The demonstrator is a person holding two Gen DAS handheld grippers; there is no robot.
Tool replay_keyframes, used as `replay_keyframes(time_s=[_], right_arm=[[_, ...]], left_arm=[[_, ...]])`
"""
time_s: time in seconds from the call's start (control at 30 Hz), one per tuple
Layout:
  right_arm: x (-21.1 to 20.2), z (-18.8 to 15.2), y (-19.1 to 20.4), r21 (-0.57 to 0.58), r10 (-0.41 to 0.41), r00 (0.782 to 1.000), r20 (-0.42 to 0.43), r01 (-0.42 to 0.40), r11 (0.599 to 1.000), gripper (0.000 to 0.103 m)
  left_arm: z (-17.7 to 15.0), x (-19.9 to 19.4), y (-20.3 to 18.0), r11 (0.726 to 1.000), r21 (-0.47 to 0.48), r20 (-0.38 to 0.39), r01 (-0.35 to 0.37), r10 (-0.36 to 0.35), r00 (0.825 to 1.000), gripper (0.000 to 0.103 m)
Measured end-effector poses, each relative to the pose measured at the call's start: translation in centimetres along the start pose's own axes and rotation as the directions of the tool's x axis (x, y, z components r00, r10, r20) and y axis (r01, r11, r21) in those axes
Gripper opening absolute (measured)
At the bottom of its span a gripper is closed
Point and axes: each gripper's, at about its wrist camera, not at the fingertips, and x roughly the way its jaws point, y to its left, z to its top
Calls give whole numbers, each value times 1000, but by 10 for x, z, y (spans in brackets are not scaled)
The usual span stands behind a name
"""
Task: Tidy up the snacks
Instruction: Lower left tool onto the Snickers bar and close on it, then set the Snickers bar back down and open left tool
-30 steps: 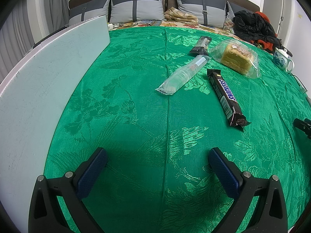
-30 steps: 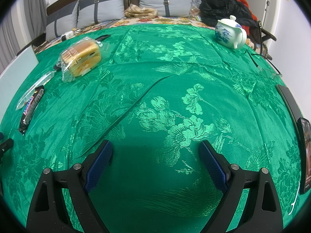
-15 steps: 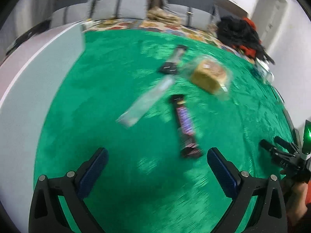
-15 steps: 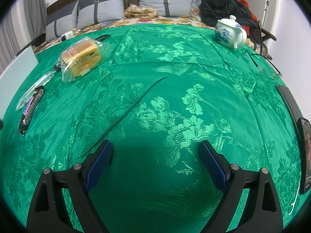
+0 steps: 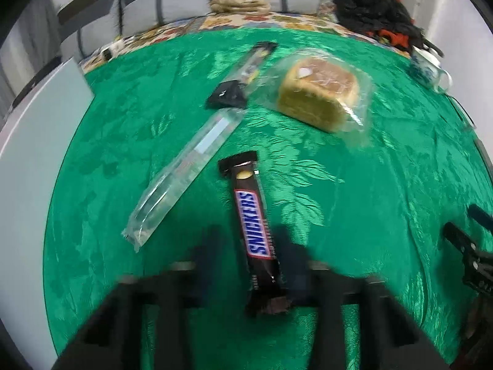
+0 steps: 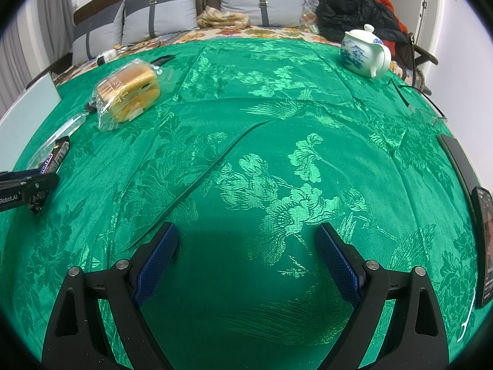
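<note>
Now left gripper (image 5: 255, 265) astride Snickers bar (image 5: 254, 225)

- Snickers bar (image 5: 257, 231): brown wrapper, flat, label up.
- Clear sleeve packet (image 5: 185, 172): flat, diagonal, just left.
- Bagged bread loaf (image 5: 320, 95): behind.
- Dark bar (image 5: 243, 74): farthest.

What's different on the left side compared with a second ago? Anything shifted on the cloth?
The left gripper swept in over the Snickers bar, and its jaws, wide apart before, are closing on the bar's near end; blur hides whether the pads press yet. The right gripper stayed put and open. The bagged bread, clear packet and teapot lie where they were.
</note>
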Motion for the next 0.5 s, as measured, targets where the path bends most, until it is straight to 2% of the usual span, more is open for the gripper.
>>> replay_keyframes(time_s=[0.1,0.23,0.33,0.5], right_arm=[[0,0,0,0,0,1000,0,0,1000,93],[0,0,0,0,0,1000,0,0,1000,93],[0,0,0,0,0,1000,0,0,1000,93],[0,0,0,0,0,1000,0,0,1000,93]], left_arm=[[-2,-2,-2,1000,19,-6,-4,4,1000,17],[-17,-16,4,1000,-10,12,10,-10,1000,17],[-36,-33,16,999,-47,25,19,-18,1000,17],[-55,-52,51,992,-130,46,-10,16,999,17]])
